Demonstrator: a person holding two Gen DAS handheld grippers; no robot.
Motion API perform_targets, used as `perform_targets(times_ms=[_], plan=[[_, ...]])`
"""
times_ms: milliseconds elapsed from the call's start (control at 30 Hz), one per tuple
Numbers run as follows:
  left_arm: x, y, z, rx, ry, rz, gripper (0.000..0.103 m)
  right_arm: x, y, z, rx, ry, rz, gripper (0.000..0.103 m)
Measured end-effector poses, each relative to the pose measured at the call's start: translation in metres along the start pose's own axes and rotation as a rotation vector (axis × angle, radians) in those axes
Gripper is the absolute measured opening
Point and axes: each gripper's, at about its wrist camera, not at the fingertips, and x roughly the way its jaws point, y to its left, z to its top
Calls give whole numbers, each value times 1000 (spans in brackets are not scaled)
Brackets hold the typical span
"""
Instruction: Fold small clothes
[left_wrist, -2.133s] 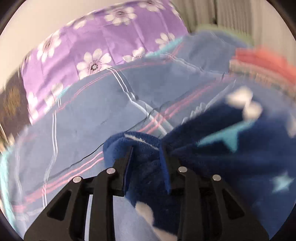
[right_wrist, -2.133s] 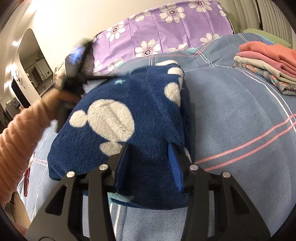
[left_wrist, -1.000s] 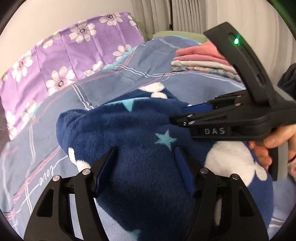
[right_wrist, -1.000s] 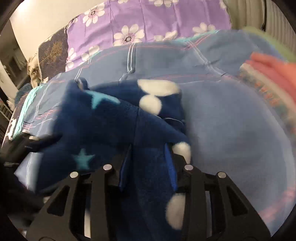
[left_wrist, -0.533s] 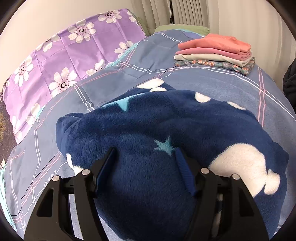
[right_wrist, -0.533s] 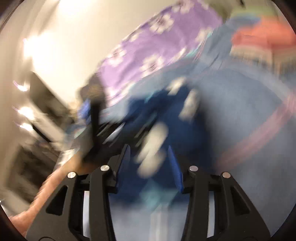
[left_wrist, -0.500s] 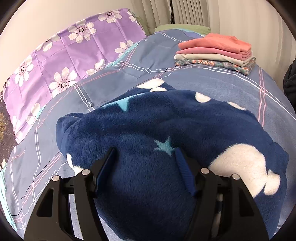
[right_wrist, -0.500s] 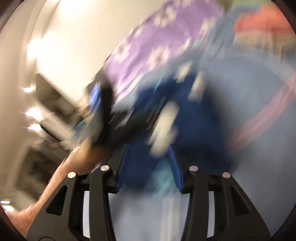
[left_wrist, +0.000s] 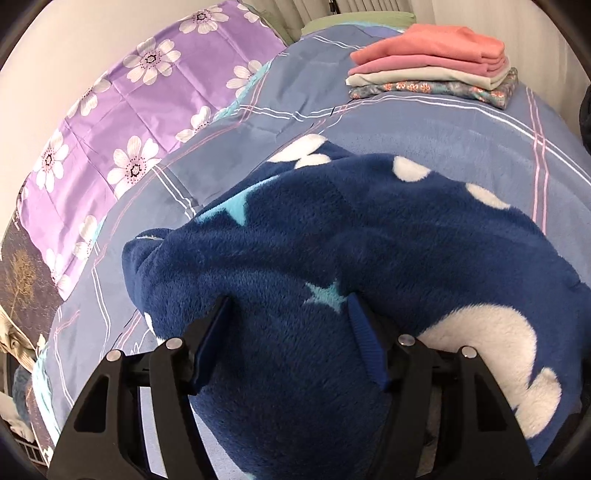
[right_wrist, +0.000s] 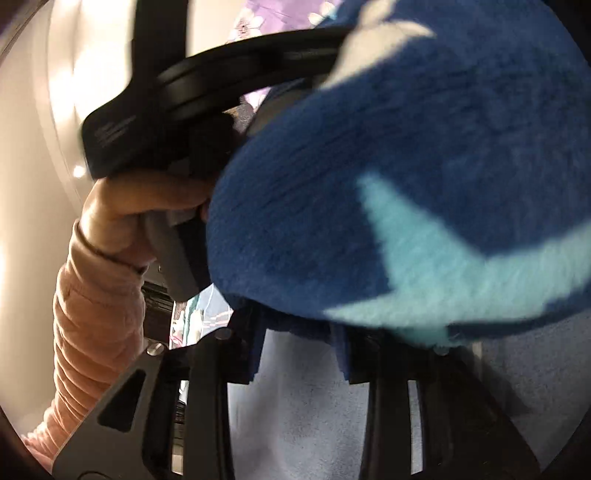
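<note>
Right tool (right_wrist: 299, 354) swings in low beside the fleece garment (left_wrist: 351, 258) since half a second ago; left view barely changes. Left tool (left_wrist: 288, 336) has its jaws spread with navy fleece bulging between them, not pinched. Right tool's jaws stand apart too, garment edge just above them, grip unclear. Garment sits bundled on the bed (left_wrist: 461, 133), well apart from the folded stack (left_wrist: 432, 70). Left hand (right_wrist: 136, 210) visible in right view. Step looks like tidying the last fold; next move likely needs pressing flat or lifting toward the stack.
</note>
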Motion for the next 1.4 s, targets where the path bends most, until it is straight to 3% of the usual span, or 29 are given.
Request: perform_targets(times_ms=[133, 200, 267, 367, 467, 533, 567, 600, 633, 700, 800, 900, 967, 1000, 1167, 1267, 1400], plan=[[0, -1, 0, -8, -4, 11, 64, 0, -3, -2, -24, 56, 31, 33], [-1, -1, -2, -19, -16, 14, 63, -1, 1, -10, -66, 128, 35, 34], [-3, 0, -4, -30, -28, 16, 63, -15, 7, -17, -93, 129, 36, 34], [-4, 1, -6, -39, -44, 19, 63, -68, 25, -15, -203, -36, -33, 34], [-3, 0, -6, -37, -41, 22, 63, -128, 37, 8, -283, -298, -158, 44], [-4, -1, -7, -38, -44, 27, 63, -134, 28, 25, -269, -349, -237, 48], [-5, -1, -8, -41, -49, 31, 63, -124, 17, 33, -251, -332, -303, 49], [-6, 0, -9, -50, -57, 32, 63, -105, -4, 41, -224, -283, -414, 42], [-8, 1, -9, -62, -64, 30, 64, -95, -17, 41, -221, -264, -435, 37], [-18, -1, -12, -81, -111, 69, 66, -88, -23, 38, -238, -297, -407, 38], [-49, -3, -25, -79, -190, 106, 78, -86, -19, 39, -211, -291, -450, 38], [-100, -1, -60, -123, -300, 89, 89, -81, -13, 38, -273, -291, -489, 38], [-128, -1, -86, -150, -343, 68, 90, -84, -21, 35, -246, -296, -465, 39], [-138, -4, -99, -160, -353, 51, 97, -83, -23, 35, -240, -298, -455, 39], [-145, -32, -154, -175, -289, -32, 99, -102, -7, 25, -252, -304, -464, 40], [-116, -44, -157, -183, -217, 50, 99, -103, -7, 25, -253, -305, -467, 40], [-96, -48, -141, -252, -220, 60, 100, -103, -7, 23, -260, -311, -477, 41]])
